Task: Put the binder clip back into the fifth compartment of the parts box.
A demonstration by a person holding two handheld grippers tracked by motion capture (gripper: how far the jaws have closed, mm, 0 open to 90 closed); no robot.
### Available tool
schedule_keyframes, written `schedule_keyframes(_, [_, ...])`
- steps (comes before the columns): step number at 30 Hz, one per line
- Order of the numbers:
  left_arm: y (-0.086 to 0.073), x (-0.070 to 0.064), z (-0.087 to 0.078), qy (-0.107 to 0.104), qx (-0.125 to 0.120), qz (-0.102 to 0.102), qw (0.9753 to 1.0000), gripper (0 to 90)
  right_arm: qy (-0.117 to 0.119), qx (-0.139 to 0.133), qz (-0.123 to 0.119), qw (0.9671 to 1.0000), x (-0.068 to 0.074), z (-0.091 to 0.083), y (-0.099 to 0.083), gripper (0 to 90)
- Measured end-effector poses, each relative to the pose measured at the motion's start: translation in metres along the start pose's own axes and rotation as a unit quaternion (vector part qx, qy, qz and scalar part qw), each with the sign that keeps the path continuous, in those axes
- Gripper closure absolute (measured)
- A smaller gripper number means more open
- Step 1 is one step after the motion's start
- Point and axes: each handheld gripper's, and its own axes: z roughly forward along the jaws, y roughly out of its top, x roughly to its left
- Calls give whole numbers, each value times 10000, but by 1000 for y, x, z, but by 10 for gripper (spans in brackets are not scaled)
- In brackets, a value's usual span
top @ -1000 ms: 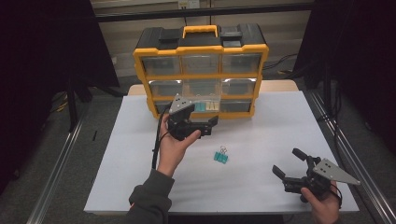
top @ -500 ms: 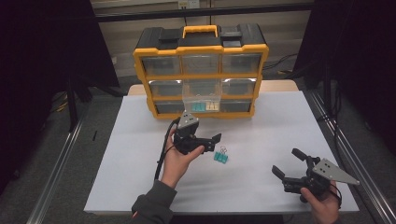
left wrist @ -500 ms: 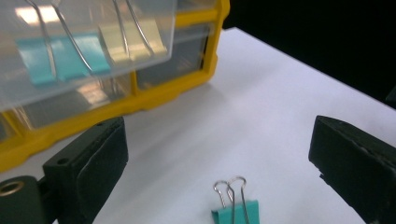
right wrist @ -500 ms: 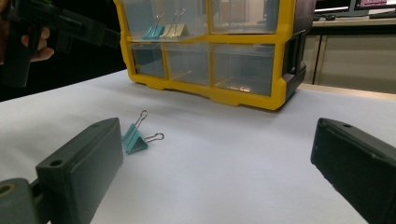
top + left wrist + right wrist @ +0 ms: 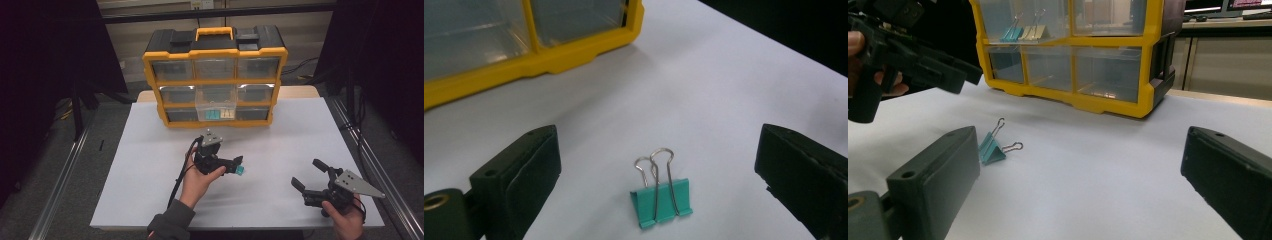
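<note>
Hovering wide open, left tongs (image 5: 659,165) straddle teal binder clip (image 5: 663,200) untouched, right tongs (image 5: 1075,175) open, empty

You find no text, label, brand, number or sign that can be read in any of the views. The yellow organizer box (image 5: 215,75) carries no legible marking on its frame or on its clear drawer fronts. The teal binder clip (image 5: 662,201) bears no print. At the far right of the right gripper view, a monitor (image 5: 1248,4) glows, but whatever stands on its screen is too small and blurred to read.
</note>
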Motion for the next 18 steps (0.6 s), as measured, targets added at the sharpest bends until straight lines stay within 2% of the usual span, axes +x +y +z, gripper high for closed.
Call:
schedule_keyframes(2, [-3,-1,4,3,114,24,9999,49,1,-3,-6,10000,0,0,0,21])
schedule_keyframes(3, [-5,-2,6,-51,99,-48,9999,49,1,-6,-9,10000,0,0,0,20])
schedule_keyframes(9, [-13,-7,13,29,372,97,9993,64,3,8,-21,10000,0,0,0,21])
schedule_keyframes(13, [-17,-8,18,33,612,101,9981,89,-6,0,-6,10000,0,0,0,21])
schedule_keyframes(18, [-22,-10,22,110,696,56,9975,154,2,1,-20,10000,0,0,0,21])
